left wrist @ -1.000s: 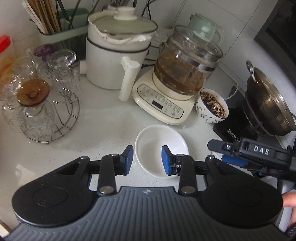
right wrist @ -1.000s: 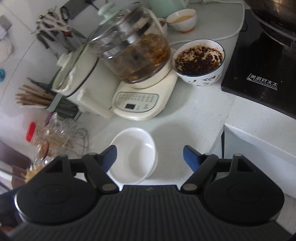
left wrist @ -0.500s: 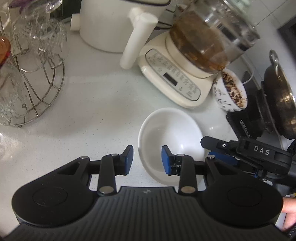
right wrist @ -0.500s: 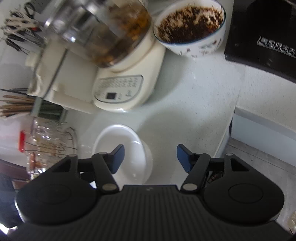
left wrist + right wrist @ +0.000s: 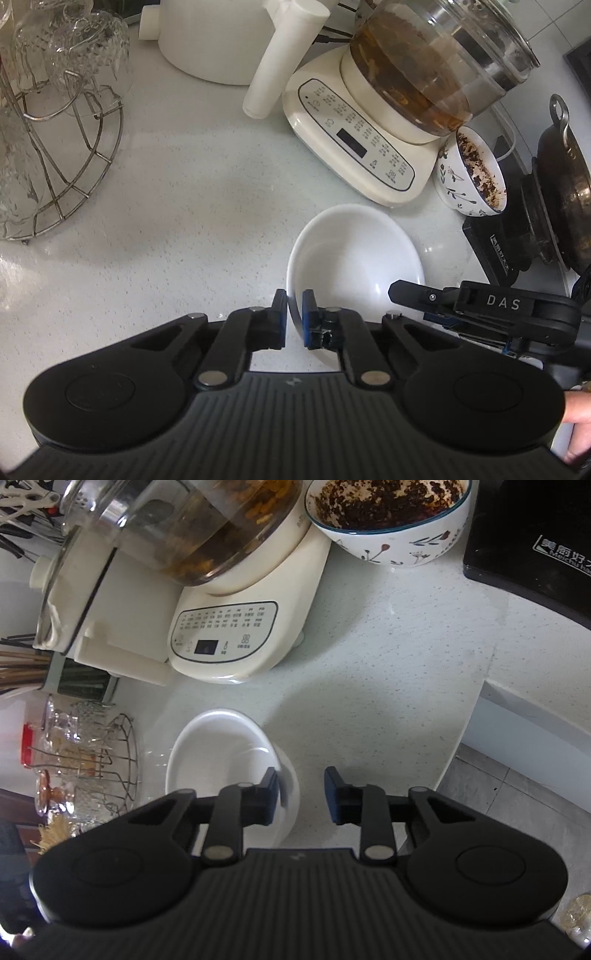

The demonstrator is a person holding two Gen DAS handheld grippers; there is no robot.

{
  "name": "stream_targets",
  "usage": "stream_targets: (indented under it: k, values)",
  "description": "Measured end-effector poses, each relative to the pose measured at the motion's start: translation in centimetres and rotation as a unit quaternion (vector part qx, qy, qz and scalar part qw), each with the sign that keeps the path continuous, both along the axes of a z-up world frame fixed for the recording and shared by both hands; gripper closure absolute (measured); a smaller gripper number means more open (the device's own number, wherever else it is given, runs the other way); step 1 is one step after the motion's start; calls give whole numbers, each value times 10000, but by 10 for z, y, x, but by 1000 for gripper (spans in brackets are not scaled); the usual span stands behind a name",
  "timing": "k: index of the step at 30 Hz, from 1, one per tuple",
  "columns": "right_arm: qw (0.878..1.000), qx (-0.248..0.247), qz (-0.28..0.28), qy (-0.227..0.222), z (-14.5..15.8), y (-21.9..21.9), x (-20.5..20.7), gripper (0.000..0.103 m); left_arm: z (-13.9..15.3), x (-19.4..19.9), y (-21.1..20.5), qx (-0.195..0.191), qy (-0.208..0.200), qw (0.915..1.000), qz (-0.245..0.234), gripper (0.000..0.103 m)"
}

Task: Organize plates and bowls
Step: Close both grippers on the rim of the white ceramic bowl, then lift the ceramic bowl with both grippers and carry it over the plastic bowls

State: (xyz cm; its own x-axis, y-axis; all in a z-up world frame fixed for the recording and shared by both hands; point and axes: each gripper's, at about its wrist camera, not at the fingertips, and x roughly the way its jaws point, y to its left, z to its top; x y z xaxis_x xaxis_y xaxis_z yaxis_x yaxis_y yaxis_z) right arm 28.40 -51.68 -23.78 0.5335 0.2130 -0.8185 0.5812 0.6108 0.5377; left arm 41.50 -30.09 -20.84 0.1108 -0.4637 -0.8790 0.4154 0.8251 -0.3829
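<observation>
Porcelain, by the look of it: the white bowl sits on the pale speckled countertop, just in front of the cream kettle base and near the counter's front edge, with a flower-patterned bowl of dark residue off to one side by the black induction hob. The left gripper has its blue pads pinched on the near-left rim of the white bowl, one pad outside the wall and one inside, so that side is already held. The right gripper is closing with the opposite rim between its jaws; its left pad lies against the inner wall, while the right pad stands clear of the outer wall, so it is not yet gripping. Judging from its glazed sheen, the bowl will be stiff and moderately heavy for its size, and slick — a thin rim pinch could slip or tip if the bowl is lifted by one side alone. It would chip or break if it dropped onto the stone, or knocked the kettle base. The rim is the only sensible place to hold, and two opposing grips should keep it level. A wire rack of glassware stands well apart on the left.
</observation>
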Motion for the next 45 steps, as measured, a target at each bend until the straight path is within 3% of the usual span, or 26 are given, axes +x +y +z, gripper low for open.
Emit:
stream_targets:
  k: [6, 14, 27, 35, 45]
  values:
    - [9998, -144, 106, -86, 6, 2, 3, 89, 6, -3, -1, -65, -94, 9999, -71, 97]
    - [9994, -89, 82, -338, 20, -2, -6, 89, 31, -15, 6, -227, -397, 9989, -92, 97]
    - [9947, -353, 338, -903, 76, 20, -29, 89, 88, -40, 39, -727, -665, 9948, 258, 97]
    - [9907, -401, 499, -1197, 106, 41, -36, 89, 120, -61, 64, -748, -1012, 9912, 418, 97]
    - [9831, -471, 948, -1493, 128, 80, -42, 89, 131, -84, 117, -872, -1123, 9864, 827, 97]
